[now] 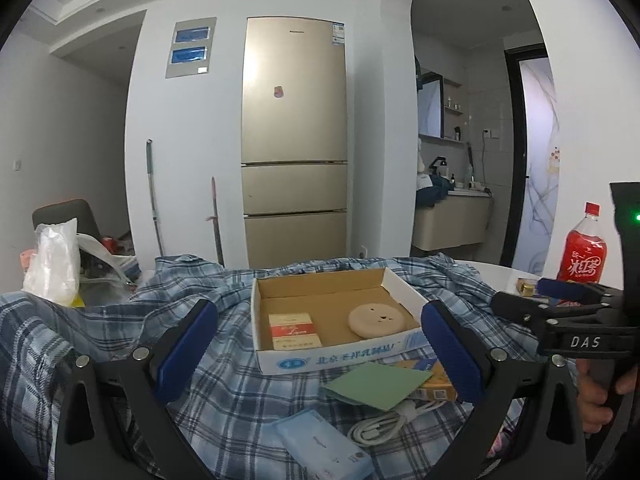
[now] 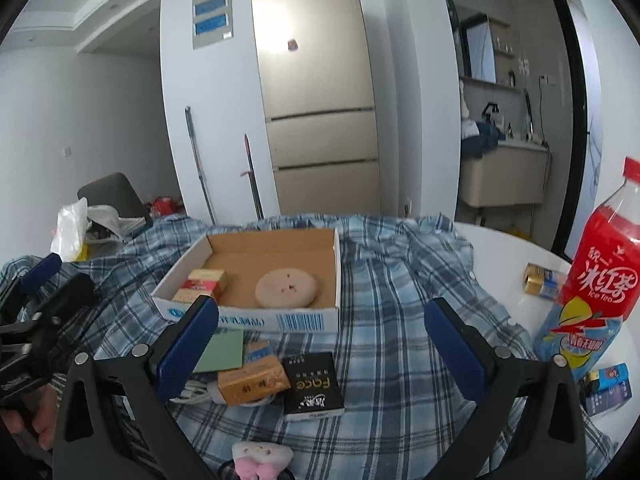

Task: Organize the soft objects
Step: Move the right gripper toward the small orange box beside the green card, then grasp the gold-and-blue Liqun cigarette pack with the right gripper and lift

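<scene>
A blue plaid shirt (image 1: pixel 224 384) is spread over the table. On it stands an open cardboard box (image 1: pixel 332 356) holding a round beige puff (image 1: pixel 378 320) and a red-and-white pack (image 1: pixel 294 330). My left gripper (image 1: pixel 319 312) is open, with the box's near side between its fingers and nothing held. My right gripper (image 2: pixel 322 306) is open too, just right of the box (image 2: pixel 256 320). A white plush toy with a pink bow (image 2: pixel 260 460) lies at the bottom edge of the right wrist view. Near the box are a green folded sheet (image 1: pixel 376 384) and a blue tissue pack (image 1: pixel 320 448).
A coiled white cable (image 1: pixel 384 424), an orange box (image 2: pixel 252 384) and a black box (image 2: pixel 312 388) lie before the cardboard box. A red ice tea bottle (image 2: pixel 600 280), a gold can (image 2: pixel 542 280) and a small blue carton (image 2: pixel 608 388) stand at right. A plastic bag (image 1: pixel 52 264) sits far left.
</scene>
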A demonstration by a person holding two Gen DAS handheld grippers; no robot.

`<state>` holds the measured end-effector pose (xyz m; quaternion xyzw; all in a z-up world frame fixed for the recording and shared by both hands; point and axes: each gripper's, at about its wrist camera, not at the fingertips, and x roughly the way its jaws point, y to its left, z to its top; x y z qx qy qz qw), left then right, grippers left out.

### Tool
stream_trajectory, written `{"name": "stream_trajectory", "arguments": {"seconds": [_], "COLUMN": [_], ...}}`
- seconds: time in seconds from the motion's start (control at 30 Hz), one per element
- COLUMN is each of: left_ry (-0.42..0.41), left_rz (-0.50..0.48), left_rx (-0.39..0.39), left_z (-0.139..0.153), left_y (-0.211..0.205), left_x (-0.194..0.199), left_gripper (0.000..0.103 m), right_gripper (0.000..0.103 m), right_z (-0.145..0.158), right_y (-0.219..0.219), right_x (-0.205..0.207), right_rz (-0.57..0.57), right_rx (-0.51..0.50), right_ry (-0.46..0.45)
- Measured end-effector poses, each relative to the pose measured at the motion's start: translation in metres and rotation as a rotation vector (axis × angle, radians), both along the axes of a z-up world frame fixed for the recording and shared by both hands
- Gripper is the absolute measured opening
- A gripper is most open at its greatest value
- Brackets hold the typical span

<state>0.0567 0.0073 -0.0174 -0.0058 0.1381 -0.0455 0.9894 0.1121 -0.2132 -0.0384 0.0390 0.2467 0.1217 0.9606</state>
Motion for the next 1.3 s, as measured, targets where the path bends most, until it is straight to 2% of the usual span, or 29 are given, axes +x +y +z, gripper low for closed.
{"name": "stream_trajectory", "arguments": {"seconds": [0.07,0.17,0.43,0.57,0.73,0.83,0.87,1.0,1.07,1.2,1.23,1.3], "left_ry": [0.016,0.047,0.036,0.038,0.048,0.055,0.056,0.058,0.057,0.052,0.052,0.053], "left_rz": [0.006,0.025,0.016,0.022,0.03,0.039,0.038,0.034,0.033,0.035,0.034,0.031], "left_rx": [-0.005,-0.016,-0.018,-0.017,-0.028,-0.028,-0.029,-0.028,-0.026,-0.023,-0.023,-0.024], "left_z": [-0.001,-0.002,-0.001,0.0,0.0,0.001,0.0,0.0,0.0,0.0,0.0,0.0], "left_y": [0.001,0.004,0.002,0.002,0.005,0.005,0.005,0.006,0.006,0.005,0.005,0.005], "left_x": [0.002,0.005,0.001,0.001,0.002,0.004,0.004,0.005,0.005,0.004,0.003,0.003], "left_gripper": [0.103,0.092,0.092,0.092,0.092,0.092,0.092,0.092,0.092,0.092,0.092,0.092], "right_gripper": [0.099,0.096,0.087,0.077,0.073,0.06,0.052,0.052,0.052,0.053,0.054,0.066], "right_z": [-0.004,-0.011,-0.035,-0.046,-0.05,-0.053,-0.055,-0.051,-0.048,-0.053,-0.056,-0.061], "right_y": [0.003,0.015,0.051,0.058,0.061,0.064,0.066,0.064,0.062,0.055,0.052,0.049], "right_x": [0.002,0.006,0.014,0.021,0.023,0.024,0.025,0.019,0.014,0.001,-0.002,-0.008], "right_rz": [0.04,0.109,0.283,0.299,0.327,0.345,0.356,0.372,0.339,0.309,0.309,0.298], "right_rx": [0.0,-0.028,-0.132,-0.165,-0.168,-0.188,-0.196,-0.204,-0.235,-0.282,-0.29,-0.319], "right_ry": [0.032,0.078,0.19,0.256,0.29,0.316,0.338,0.34,0.341,0.405,0.422,0.434]}}
